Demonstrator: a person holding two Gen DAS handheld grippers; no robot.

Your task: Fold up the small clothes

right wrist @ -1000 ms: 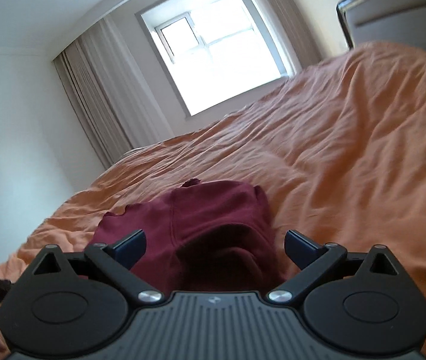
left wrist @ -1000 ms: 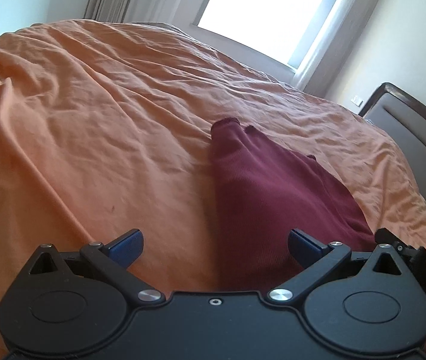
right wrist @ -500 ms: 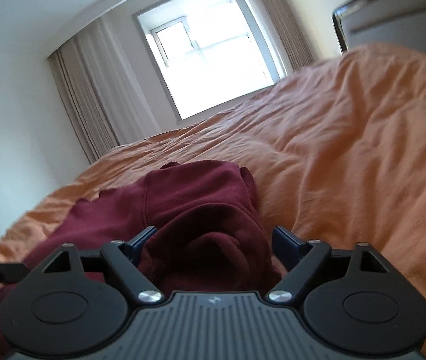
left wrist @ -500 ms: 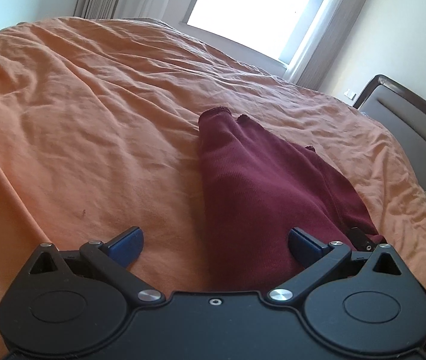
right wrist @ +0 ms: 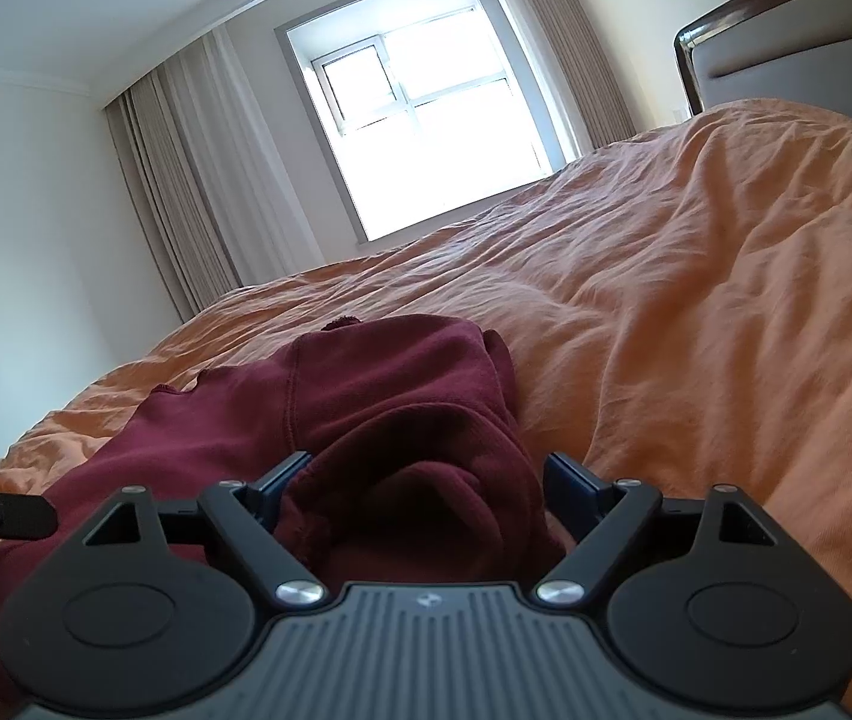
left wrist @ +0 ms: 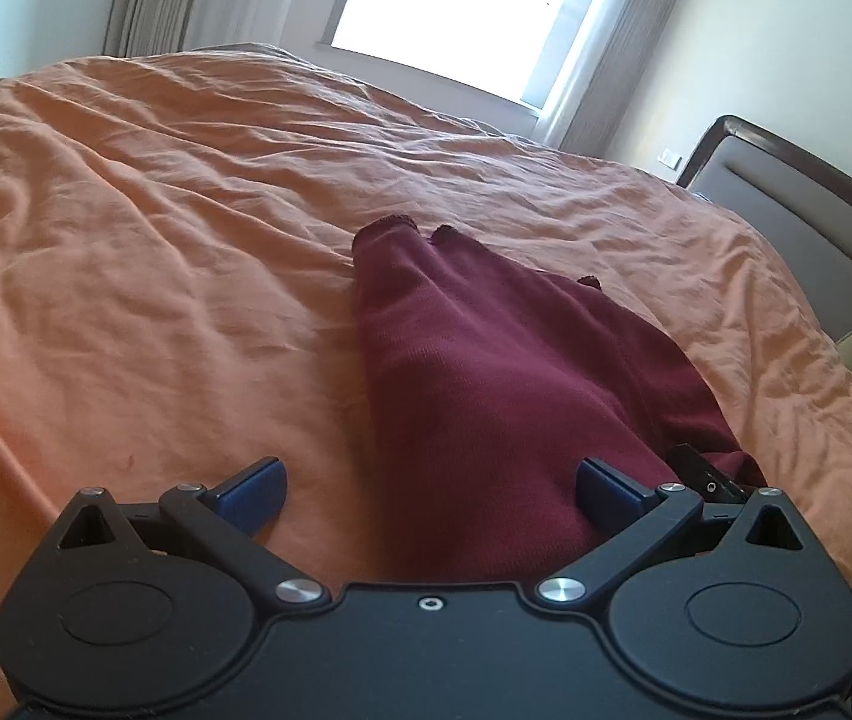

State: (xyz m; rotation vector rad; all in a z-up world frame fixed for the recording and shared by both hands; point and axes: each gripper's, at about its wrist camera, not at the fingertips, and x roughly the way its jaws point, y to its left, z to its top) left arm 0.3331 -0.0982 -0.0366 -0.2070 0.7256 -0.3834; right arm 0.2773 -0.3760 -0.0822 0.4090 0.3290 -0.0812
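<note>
1. Orange bedding [left wrist: 156, 252] covers the whole work surface, with a bright window [right wrist: 426, 138] and curtains behind it and a dark headboard [left wrist: 798, 192] off to the right of the left jaws.
2. I see the maroon garment [left wrist: 486, 372] lying flat on the bedding and running straight ahead from the left gripper [left wrist: 429, 489]. Its long axis follows the line of the fingers, and its far hem end points toward the window.
3. I hold the left gripper with its jaws spread wide. The near end of the cloth sits between them toward the right-hand finger [left wrist: 606, 486]; the left-hand finger is over bare bedding.
4. I hold the right gripper [right wrist: 423, 483] with its jaws partly spread around a bunched hump of the maroon garment [right wrist: 402, 420]. The blue pads [right wrist: 570, 480] stand just beside the fabric, and I cannot tell whether they bear on it.
5. I judge the right gripper nearer to a grasp, since the cloth already fills its gap.
6. Compared with one second ago, the right jaws have narrowed and the bunched fabric has come further in between them.
7. Over the same second, the left jaws stay at the same spread, and the garment has shifted slightly further into the gap.
8. The tip of the other tool shows at the edge of each view.
</note>
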